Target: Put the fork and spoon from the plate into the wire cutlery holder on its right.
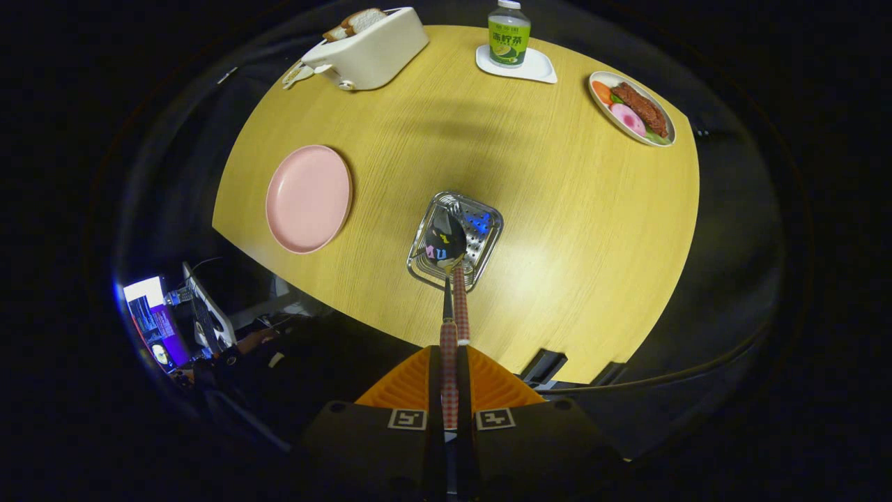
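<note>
The gripper (449, 362) points steeply down, its two orange fingers (401, 387) drawn close together and pressing from both sides on a checked handle (449, 376) that runs out ahead between them.

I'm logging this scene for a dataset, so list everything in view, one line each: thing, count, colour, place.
table: one, light wood, under everything
cutlery holder: one, shiny metal, just beyond the fingers
spoon: one, dark bowl, checked red handle, held between the fingers, bowl over the holder
second utensil: one, checked red handle, standing in the holder beside the spoon; its head cannot be told
pink plate: one, left of the holder
toaster: one, cream, far left corner, bread in its slot
bottle: one, green label, white cap, on a white coaster at the far edge
food plate: one, white, far right, with meat and vegetables
gripper: one, orange fingers, shut on the spoon's handle
</note>
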### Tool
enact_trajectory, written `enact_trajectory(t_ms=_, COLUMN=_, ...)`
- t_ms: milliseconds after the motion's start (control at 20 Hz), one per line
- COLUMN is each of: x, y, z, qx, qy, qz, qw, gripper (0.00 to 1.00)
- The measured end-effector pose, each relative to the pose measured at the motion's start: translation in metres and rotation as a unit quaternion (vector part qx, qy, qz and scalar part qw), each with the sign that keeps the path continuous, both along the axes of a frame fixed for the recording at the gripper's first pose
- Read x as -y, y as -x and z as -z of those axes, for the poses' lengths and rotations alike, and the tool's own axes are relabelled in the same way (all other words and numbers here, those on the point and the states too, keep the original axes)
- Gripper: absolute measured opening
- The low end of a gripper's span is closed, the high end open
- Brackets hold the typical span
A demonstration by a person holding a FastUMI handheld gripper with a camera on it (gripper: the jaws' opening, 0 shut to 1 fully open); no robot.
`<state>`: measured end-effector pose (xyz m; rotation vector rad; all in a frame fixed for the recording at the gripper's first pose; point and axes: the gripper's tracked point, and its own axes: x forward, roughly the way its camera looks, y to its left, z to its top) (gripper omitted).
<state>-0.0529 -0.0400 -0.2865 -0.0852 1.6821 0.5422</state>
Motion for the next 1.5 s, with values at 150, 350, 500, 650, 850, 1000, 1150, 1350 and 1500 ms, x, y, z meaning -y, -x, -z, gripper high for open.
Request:
enact_trajectory(t_ms=150, x=-0.001, y=-0.007, z=0.016, qx=-0.027, qy=0.022, qz=-0.02, qw=0.999, gripper=0.11)
enact_trajectory(t_ms=350, x=-0.002, y=-0.018, z=0.039, qx=-0.057, qy=0.043, qz=-0.031, qw=0.997, gripper=0.11)
enact_trajectory(t_ms=500, x=-0.01, y=-0.028, z=0.05, qx=-0.066, qy=0.038, qz=-0.023, qw=0.997, gripper=0.11)
enact_trajectory(t_ms=650, x=-0.015, y=-0.035, z=0.05, qx=-0.059, qy=0.026, qz=-0.013, qw=0.998, gripper=0.16)
enact_trajectory(t_ms=850, x=-0.021, y=-0.045, z=0.037, qx=-0.002, qy=-0.014, qz=0.019, qw=1.0, gripper=0.31)
enact_trajectory(t_ms=1000, x=-0.024, y=-0.057, z=0.016, qx=0.073, qy=-0.062, qz=0.066, qw=0.993, gripper=0.61)
enact_trajectory(t_ms=1150, x=-0.021, y=-0.072, z=-0.01, qx=0.16, qy=-0.105, qz=0.112, qw=0.975, gripper=0.88)
enact_trajectory(t_ms=1350, x=-0.007, y=-0.087, z=-0.047, qx=0.265, qy=-0.136, qz=0.182, qw=0.937, gripper=0.99)
enact_trajectory(t_ms=1500, x=0.015, y=-0.101, z=-0.078, qx=0.367, qy=-0.132, qz=0.204, qw=0.898, gripper=1.0)
